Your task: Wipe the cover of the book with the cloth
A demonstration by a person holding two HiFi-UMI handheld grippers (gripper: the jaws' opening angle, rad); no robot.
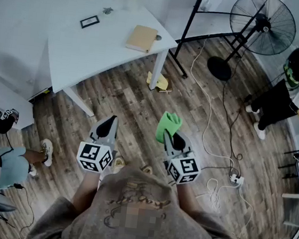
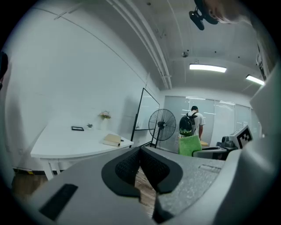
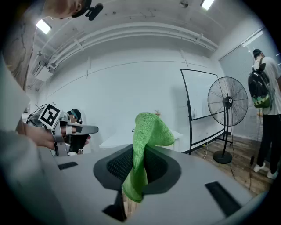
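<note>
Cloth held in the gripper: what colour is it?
The cloth is bright green, seen best in the right gripper view.

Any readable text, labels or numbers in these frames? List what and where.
No text can be read.
Shirt print: script lettering, too distorted to read.
Marker cubes: square code patterns, no words.
Book cover: nothing visible.
Black frame: too small to tell.

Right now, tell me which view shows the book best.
The head view: the book lies flat on the white table, its whole cover seen from above. The left gripper view shows it small and nearly edge-on. The right gripper view does not show it.
</note>
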